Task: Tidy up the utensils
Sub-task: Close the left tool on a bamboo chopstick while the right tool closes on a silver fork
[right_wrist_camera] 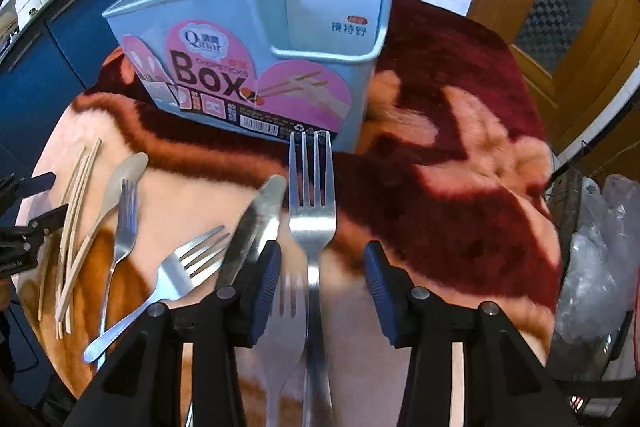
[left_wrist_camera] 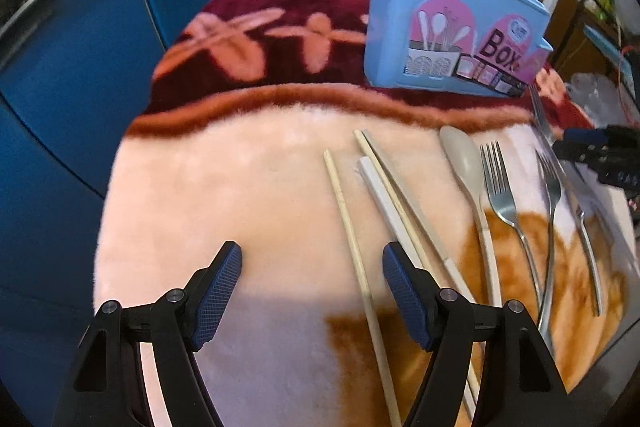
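a: which step?

b: start of a pick, i'd say. nothing in the blue utensil box (right_wrist_camera: pixel 256 39) yet as far as i can see, its two compartments look bare. all the utensils lie flat on the furry blanket (left_wrist_camera: pixel 224 187) covering the table.

a: tools?

b: left gripper (left_wrist_camera: pixel 312 291) jaws apart, nothing between the pads, hanging over bare blanket with the nearest chopstick (left_wrist_camera: pixel 352 251) just beside its right pad. right gripper (right_wrist_camera: pixel 320 291) jaws partly apart, straddling the handle of the big fork (right_wrist_camera: pixel 312 203); pads not touching it, so no grip yet.

a: next move?

b: my guess: right one drops onto the fork handle and pinches it, then lifts and tips it into the box. thin flat steel on soft pile, so the pinch has to go low. a second fork (right_wrist_camera: pixel 286 331) lies right beside under the left pad, and the knife (right_wrist_camera: pixel 252 227) is close, could snag both.

a: room?

b: box sits at the blanket's far edge, just beyond the fork tines, short path. right half of the blanket is bare. chopsticks, spoon (left_wrist_camera: pixel 466 163) and other forks crowd toward the near edge, some handles reaching it.
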A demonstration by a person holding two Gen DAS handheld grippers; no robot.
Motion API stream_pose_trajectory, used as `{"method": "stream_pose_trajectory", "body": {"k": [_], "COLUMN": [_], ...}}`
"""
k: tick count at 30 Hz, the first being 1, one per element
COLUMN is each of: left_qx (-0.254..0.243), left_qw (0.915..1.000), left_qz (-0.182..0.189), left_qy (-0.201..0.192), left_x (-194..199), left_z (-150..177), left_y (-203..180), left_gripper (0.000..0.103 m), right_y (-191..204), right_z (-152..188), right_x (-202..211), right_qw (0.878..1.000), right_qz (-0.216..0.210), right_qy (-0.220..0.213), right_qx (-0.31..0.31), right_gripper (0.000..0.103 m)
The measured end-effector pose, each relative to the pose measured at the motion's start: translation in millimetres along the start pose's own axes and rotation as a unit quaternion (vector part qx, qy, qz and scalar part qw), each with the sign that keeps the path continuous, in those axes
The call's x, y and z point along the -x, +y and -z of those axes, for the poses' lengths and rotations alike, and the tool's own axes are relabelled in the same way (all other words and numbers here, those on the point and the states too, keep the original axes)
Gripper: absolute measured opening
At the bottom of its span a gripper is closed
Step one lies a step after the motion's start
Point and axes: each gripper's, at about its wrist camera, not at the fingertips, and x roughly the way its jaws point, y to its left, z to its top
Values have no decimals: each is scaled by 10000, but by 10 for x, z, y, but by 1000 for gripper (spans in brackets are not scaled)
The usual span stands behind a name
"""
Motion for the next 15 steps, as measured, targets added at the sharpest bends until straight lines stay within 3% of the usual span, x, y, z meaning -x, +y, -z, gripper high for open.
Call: {"method": "stream_pose_trajectory", "body": {"k": [7, 12, 15], "left_qx": [-252, -271, -287], "left_qw": [9994, 9990, 9982], "left_qz": [61, 87, -4], "left_qy": [245, 349, 530], "left_x": [-57, -101, -108], "left_z": [-182, -288, -301], "left_y": [-20, -29, -49], "left_gripper": [70, 63, 63], "right_y": [-105, -129, -106], "right_z": [-49, -12, 11], "right_x": [-28, -37, -32], "right_qw": [9994, 9979, 9978], "right_qz": [-321, -501, -425], "right_qy": [-137, -394, -497], "right_qx": [9, -134, -139], "right_gripper": [53, 63, 56]}}
